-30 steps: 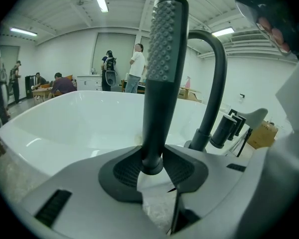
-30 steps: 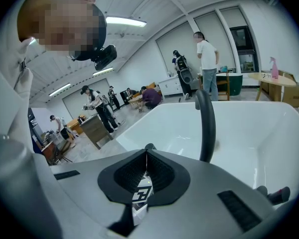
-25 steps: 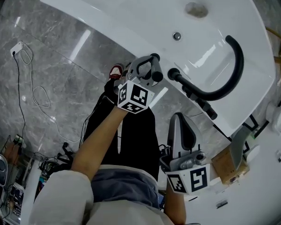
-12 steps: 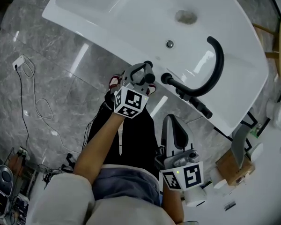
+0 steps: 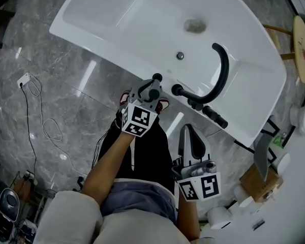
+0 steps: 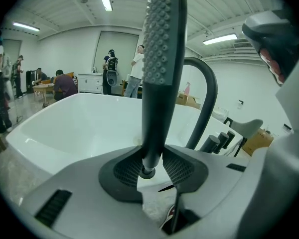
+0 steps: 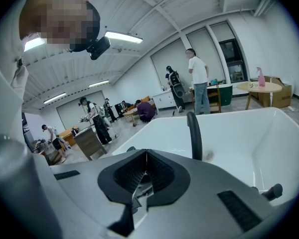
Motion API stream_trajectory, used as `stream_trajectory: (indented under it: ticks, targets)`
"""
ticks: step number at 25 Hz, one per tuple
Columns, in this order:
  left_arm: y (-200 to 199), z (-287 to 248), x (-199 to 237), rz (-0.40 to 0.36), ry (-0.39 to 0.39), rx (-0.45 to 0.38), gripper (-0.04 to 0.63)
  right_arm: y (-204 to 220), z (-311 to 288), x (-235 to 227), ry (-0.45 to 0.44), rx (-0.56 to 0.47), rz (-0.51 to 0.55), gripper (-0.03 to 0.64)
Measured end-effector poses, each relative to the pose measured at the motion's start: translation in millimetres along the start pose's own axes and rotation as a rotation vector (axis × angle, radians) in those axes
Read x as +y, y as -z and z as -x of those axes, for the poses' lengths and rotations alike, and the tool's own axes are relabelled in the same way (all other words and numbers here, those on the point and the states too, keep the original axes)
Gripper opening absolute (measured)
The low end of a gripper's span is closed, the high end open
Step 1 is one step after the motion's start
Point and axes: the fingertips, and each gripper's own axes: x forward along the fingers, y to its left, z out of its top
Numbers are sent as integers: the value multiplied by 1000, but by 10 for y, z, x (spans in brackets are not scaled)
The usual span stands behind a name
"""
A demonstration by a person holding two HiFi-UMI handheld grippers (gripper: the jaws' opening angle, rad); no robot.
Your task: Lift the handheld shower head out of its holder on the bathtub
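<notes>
The black handheld shower head (image 6: 162,59) stands upright between my left gripper's (image 6: 152,166) pads, which press on its handle; the handle's lower end hangs free. In the head view the left gripper (image 5: 151,85) hovers over the near rim of the white bathtub (image 5: 117,50), just left of a black round fitting (image 5: 177,89) on that rim. The shower head's top (image 5: 156,78) pokes out beyond the jaws. My right gripper (image 5: 189,135) hangs nearer the body, over the floor, shut with nothing in it. In the right gripper view its pads (image 7: 154,176) meet.
A black curved spout (image 5: 222,67) and black knobs (image 5: 213,117) sit on the tub rim right of the fitting. A white cable and socket (image 5: 26,80) lie on the marble floor. A cardboard box (image 5: 256,179) and a round table (image 5: 302,42) stand right. People are far behind.
Both grippers have risen, so the tub looks smaller and farther below. The left gripper keeps its hold on the shower head; the right stays shut.
</notes>
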Motion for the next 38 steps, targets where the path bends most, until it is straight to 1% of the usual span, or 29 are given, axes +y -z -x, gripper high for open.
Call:
stream_trajectory:
  ticks: [7,9,12,14,20,25,34,38]
  targets:
    - [-140,161,-15,-32,15,-13,132,-103,92,52,15,-31,1,18]
    - [-189,207,-17,-20,18,-14,132,-136,122,73,17,-40,0,18]
    - [-293,297,0,20,18,-29,132,-186,165,102,17,-53,-1,18]
    - [-343,354,13,28,19,-35,132,-213,185,121,18,-60,0,18]
    - [-541,539,-13,-9,37,-54,132,-309,275,176,25,-89,3,18]
    - [-790,742,19,-8,43,-83,132,-423,354,213,33,-121,4,18]
    - [-1030,1059,90,-15,46,-113,132,-613,564,324,53,-174,9,18]
    - [-1125,1253,147,-42,38,-126,132,-686,644,451,55,-193,20,18]
